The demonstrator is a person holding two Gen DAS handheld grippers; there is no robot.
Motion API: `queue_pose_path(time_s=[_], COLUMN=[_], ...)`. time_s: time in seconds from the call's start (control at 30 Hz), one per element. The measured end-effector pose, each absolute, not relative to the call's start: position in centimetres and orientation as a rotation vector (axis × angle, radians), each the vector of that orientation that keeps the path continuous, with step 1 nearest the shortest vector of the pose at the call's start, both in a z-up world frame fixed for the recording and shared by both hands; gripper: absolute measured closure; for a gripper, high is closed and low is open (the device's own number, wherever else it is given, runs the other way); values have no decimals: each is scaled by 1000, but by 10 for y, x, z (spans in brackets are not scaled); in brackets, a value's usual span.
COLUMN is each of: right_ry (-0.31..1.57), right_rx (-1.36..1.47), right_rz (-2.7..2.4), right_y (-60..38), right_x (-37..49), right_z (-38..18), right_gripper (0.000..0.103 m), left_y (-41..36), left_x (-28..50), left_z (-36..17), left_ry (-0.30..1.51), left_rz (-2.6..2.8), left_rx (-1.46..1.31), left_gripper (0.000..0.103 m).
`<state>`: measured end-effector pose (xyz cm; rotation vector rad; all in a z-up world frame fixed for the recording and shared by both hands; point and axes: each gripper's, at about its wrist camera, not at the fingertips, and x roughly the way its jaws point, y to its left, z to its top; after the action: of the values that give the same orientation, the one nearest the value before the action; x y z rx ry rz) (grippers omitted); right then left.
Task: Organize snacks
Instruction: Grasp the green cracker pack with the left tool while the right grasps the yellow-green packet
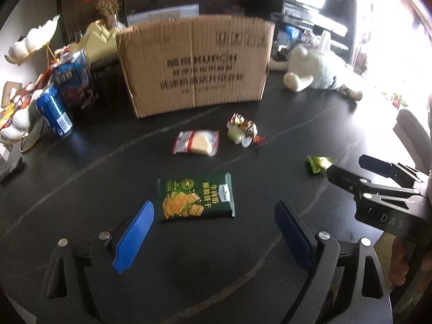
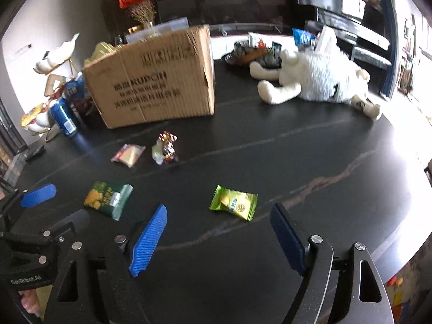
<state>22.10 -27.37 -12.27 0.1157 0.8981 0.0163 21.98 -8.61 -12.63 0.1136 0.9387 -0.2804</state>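
A dark green cracker packet [image 1: 195, 197] lies flat on the black table just ahead of my open, empty left gripper [image 1: 213, 213]; it also shows in the right wrist view [image 2: 108, 199]. A small lime-green snack packet [image 2: 233, 202] lies just ahead of my open, empty right gripper [image 2: 218, 222]; in the left wrist view it [image 1: 318, 163] is partly hidden by the right gripper. A clear-wrapped pale cake [image 1: 196, 142] [image 2: 129, 154] and a shiny wrapped sweet bundle [image 1: 243, 129] [image 2: 165, 148] lie farther back. A cardboard box [image 1: 194, 63] [image 2: 151, 81] stands behind them.
A blue soda can [image 1: 55, 112] [image 2: 64, 117] and blue cartons [image 1: 74, 77] stand left of the box. A white plush toy [image 1: 316, 70] [image 2: 318, 78] lies at the back right. Packets fill a tray [image 2: 256, 51] behind the plush. The table edge [image 2: 399, 245] curves at the right.
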Motion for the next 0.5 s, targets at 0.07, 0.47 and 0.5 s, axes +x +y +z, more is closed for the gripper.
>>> queue_pose_path(time_s=[0.07, 0.47, 0.5], right_ry=[924, 950, 951], right_rx=[123, 88, 91], right_rz=[9, -72, -76], right_y=[-275, -278, -278], right_x=[227, 247, 248], right_z=[-130, -154, -155], right_gripper=[23, 23, 23], left_y=[-85, -77, -77], left_x=[225, 253, 254], left_z=[-135, -164, -166], left_ry=[965, 1035, 1040], left_rz=[-267, -201, -199], left_rx=[106, 78, 78], left_gripper=[11, 11, 11])
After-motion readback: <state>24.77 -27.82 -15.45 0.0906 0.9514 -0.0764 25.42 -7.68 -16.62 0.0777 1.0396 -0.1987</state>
